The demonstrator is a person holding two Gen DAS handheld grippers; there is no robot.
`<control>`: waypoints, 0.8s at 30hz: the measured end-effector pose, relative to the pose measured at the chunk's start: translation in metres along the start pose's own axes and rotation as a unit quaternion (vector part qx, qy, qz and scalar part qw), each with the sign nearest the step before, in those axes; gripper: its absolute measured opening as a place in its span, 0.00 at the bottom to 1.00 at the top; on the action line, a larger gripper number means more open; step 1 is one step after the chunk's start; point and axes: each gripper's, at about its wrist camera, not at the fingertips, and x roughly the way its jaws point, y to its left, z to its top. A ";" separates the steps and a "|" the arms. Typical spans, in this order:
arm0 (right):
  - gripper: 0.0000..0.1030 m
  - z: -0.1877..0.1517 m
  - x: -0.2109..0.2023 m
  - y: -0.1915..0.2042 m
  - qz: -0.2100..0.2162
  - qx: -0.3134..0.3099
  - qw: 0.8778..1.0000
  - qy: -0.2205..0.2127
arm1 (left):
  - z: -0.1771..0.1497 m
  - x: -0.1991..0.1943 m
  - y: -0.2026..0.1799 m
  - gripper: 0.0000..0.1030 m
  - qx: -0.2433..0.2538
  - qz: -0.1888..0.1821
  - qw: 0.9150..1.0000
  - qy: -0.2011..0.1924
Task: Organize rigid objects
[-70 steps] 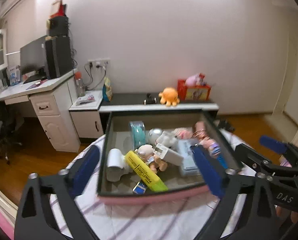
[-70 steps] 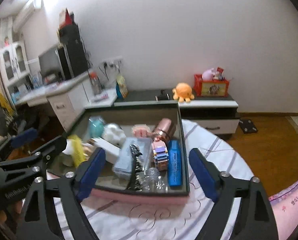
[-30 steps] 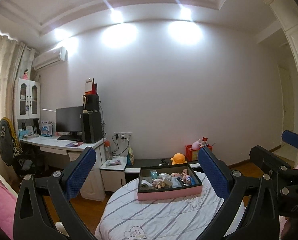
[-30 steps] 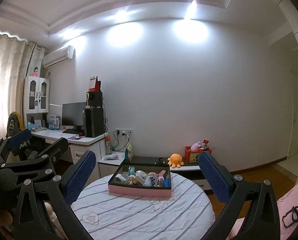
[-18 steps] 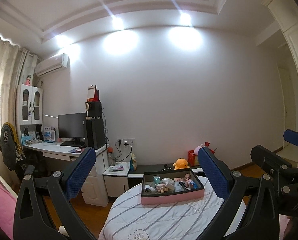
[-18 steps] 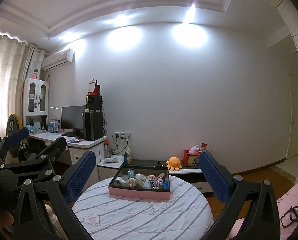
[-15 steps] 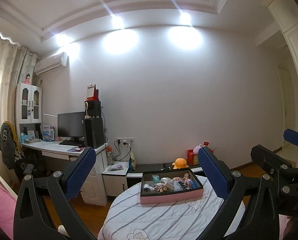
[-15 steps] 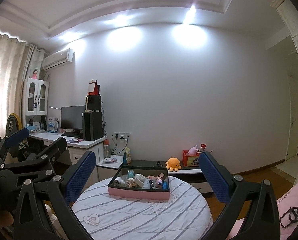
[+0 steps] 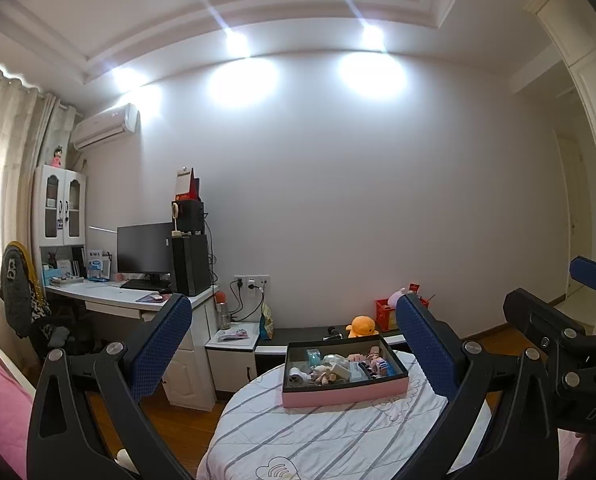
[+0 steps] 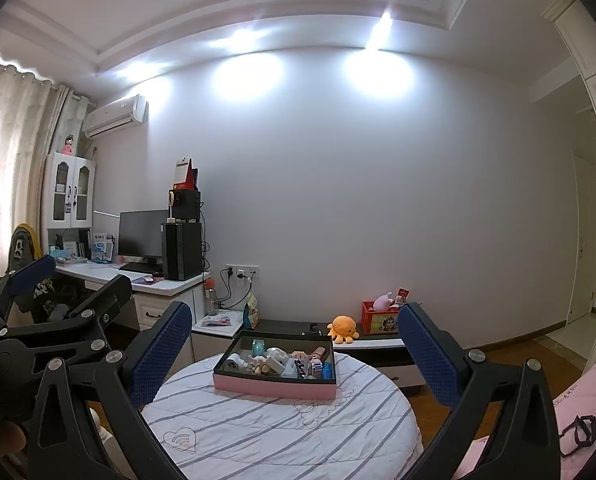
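Left tongs [image 9: 289, 344] and right tongs [image 10: 291, 344] spread wide, nothing between the blue pads, held well back from the round desk [image 10: 281, 428] with striped cover. Pink-sided tray [image 10: 273, 390] at the desk's far edge, crowded with small rigid objects [image 10: 281, 362]. Orange plush octopus [image 10: 342, 327] on the low cabinet behind

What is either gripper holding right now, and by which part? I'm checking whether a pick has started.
Nothing is held. The left gripper and right gripper are both open and empty, well back from the pink box.
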 end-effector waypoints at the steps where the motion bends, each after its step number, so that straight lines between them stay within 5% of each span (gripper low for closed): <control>1: 1.00 0.000 0.000 0.001 -0.001 0.000 1.000 0.001 | 0.000 0.000 0.000 1.00 0.000 0.000 1.000 0.000; 24: 1.00 0.005 -0.004 0.004 -0.005 -0.003 1.000 -0.001 | 0.003 -0.004 -0.001 1.00 0.003 0.002 1.000 -0.004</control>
